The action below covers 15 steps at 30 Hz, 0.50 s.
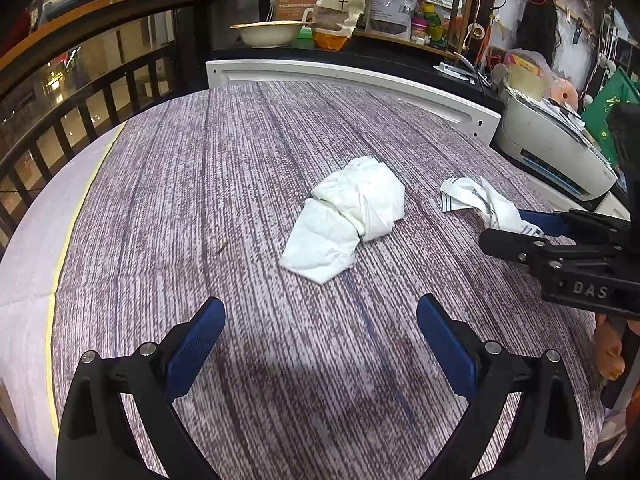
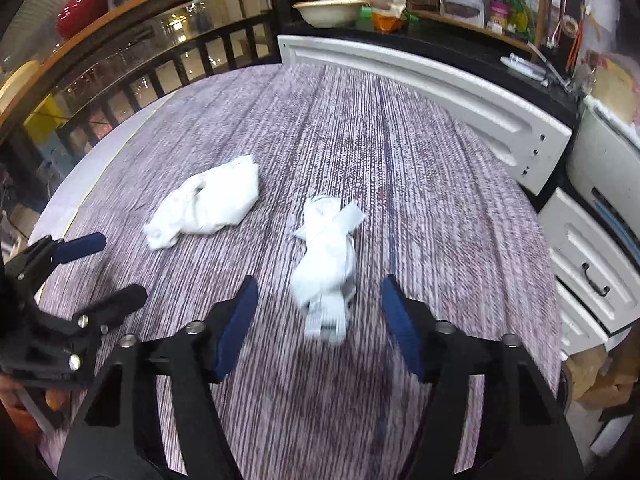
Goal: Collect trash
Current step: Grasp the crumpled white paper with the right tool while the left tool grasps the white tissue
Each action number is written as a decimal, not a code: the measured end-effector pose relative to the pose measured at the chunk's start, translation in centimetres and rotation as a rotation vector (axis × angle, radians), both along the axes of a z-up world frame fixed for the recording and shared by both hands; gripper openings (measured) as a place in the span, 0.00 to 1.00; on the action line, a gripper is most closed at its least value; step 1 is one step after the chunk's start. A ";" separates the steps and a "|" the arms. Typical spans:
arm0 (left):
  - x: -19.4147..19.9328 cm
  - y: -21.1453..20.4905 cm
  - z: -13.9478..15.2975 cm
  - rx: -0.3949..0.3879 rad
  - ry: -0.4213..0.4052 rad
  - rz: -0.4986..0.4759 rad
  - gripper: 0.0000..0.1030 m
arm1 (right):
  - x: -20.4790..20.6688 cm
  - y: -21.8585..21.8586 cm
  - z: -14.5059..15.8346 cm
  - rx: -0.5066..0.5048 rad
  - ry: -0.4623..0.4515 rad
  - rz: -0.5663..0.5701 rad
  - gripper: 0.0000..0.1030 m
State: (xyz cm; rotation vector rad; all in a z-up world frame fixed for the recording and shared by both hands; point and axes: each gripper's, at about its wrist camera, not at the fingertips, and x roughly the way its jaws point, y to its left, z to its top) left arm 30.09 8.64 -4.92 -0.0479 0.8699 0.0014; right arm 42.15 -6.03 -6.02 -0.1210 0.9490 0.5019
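Your left tongs (image 1: 320, 340) are spread wide, nothing between the pads, over bare purple-grey woven cloth on the desk (image 1: 180, 200). The crumpled white paper napkin (image 1: 352, 216) lies at 12 o'clock from them, clear of both pads.

Your right tongs (image 2: 316, 320) are about half open; the crumpled white wrapper with dark stripes (image 2: 328, 264) lies on the cloth with its near end between the blue pads, gaps on both sides, so nothing is gripped. It is motion-blurred.

From the right wrist view, the napkin sits at 10 o'clock and the left tongs at 9, near but apart. The white panelled board (image 2: 440, 92) bounds the desk from 12 to 2, and white drawers (image 2: 592, 260) stand at 3. The desk's curved pale edge (image 1: 28, 240) runs along 9 to 10 in the left view. There is open cloth between the two pieces.
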 end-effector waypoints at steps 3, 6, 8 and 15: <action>1.1 -0.1 -0.1 0.012 0.008 0.002 0.93 | 0.7 0.3 -0.5 -0.011 0.013 -0.012 0.32; 2.3 -0.4 -0.2 0.013 0.015 -0.004 0.93 | 0.7 0.1 -0.4 0.003 0.003 -0.018 0.28; 3.3 -0.8 -0.2 0.023 0.015 -0.007 0.93 | 0.5 -0.4 -0.2 0.024 0.000 -0.024 0.28; 6.4 -1.8 -0.5 0.034 0.041 -0.022 0.92 | -1.4 -2.4 1.3 0.037 -0.046 -0.024 0.28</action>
